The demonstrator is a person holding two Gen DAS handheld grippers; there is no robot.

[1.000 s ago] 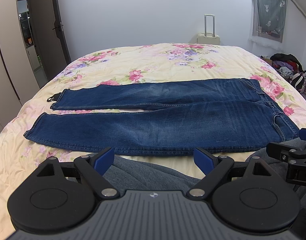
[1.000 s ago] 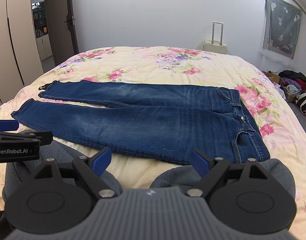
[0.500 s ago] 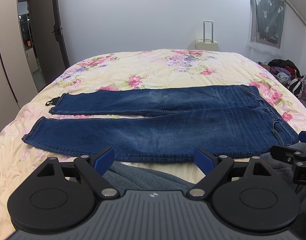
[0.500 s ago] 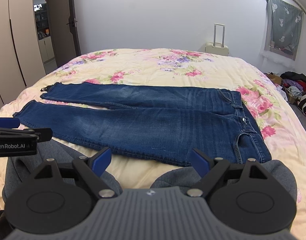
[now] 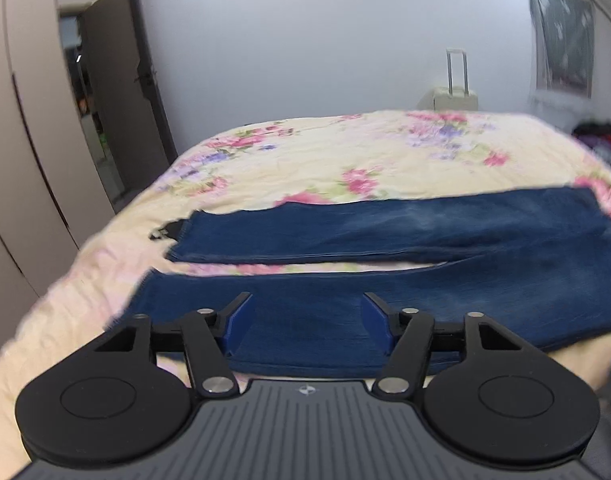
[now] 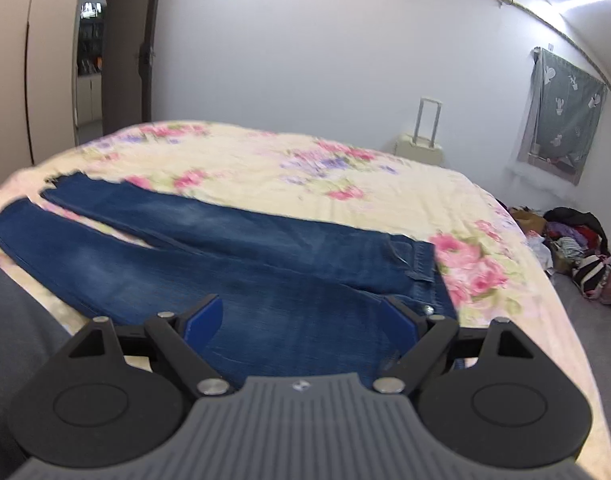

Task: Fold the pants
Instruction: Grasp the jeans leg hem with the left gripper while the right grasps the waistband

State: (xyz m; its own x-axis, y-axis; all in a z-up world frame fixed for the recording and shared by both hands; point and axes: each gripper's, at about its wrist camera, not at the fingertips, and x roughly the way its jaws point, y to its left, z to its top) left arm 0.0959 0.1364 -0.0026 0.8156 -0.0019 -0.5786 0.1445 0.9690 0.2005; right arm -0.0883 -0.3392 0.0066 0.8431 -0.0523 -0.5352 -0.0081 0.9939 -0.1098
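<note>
Blue jeans point(image 5: 405, 264) lie flat on the floral bed, legs to the left, waist to the right, the two legs slightly apart. My left gripper point(image 5: 307, 316) is open and empty, low over the near leg close to its hem end. In the right wrist view the jeans point(image 6: 265, 272) show with waistband and button at the right. My right gripper point(image 6: 303, 318) is open and empty, low over the near hip by the waist.
The bed point(image 5: 345, 160) has a cream floral cover. A suitcase point(image 6: 421, 148) stands beyond the far edge. Wardrobe doors point(image 5: 21, 160) and an open doorway are at the left. A heap of clothes point(image 6: 577, 252) lies on the floor at the right.
Both grippers have moved forward and down toward the jeans, the left swinging to the leg end, the right to the waist end. Each gripper has left the other's view.
</note>
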